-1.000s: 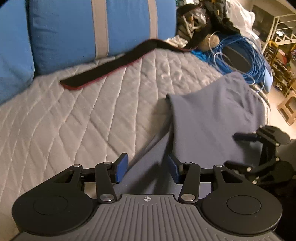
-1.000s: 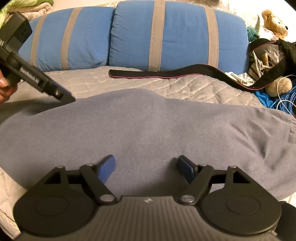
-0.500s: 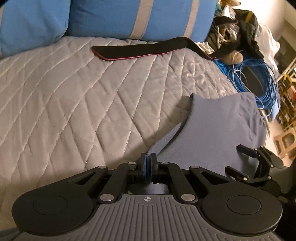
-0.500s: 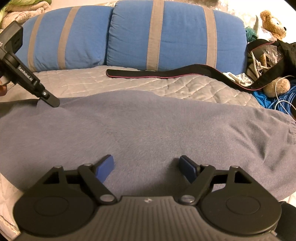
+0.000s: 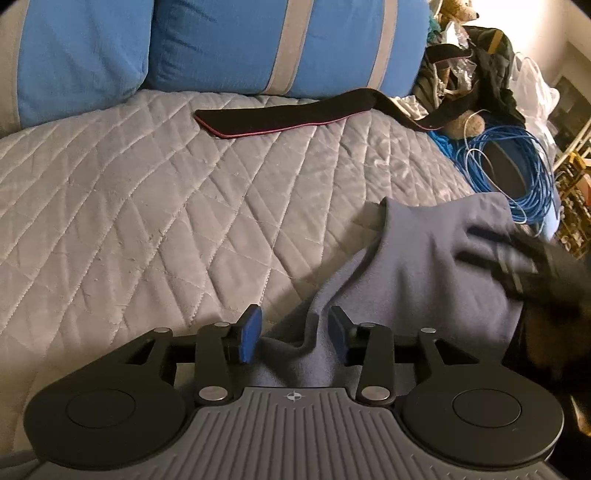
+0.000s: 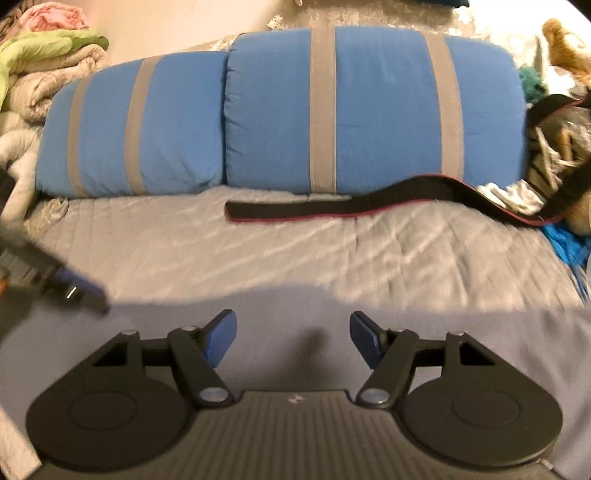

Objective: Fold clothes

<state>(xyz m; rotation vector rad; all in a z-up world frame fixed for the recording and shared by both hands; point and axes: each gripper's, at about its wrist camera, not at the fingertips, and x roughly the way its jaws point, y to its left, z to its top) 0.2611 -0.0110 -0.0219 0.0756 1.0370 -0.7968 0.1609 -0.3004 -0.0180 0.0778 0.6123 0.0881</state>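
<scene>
Now left gripper [image 5: 293,334] fingers apart w/ grey garment [image 5: 436,258] fold between, right gripper [image 6: 291,338] fingers apart, seemingly above garment

My bed [image 5: 155,206] under a grey quilted cover, two blue pillows [image 6: 369,110] with grey stripes at its head, pale wall [image 6: 192,26] behind, crumpled bedding [image 6: 40,62] piled left, warm light.

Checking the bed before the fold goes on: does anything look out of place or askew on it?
Yes. A long black strap with red edging lies across the quilt below the blue pillows, one end trailing into the clutter. A coil of blue cable sits beside the grey garment, whose edge is bunched up between the open left tongs.
</scene>
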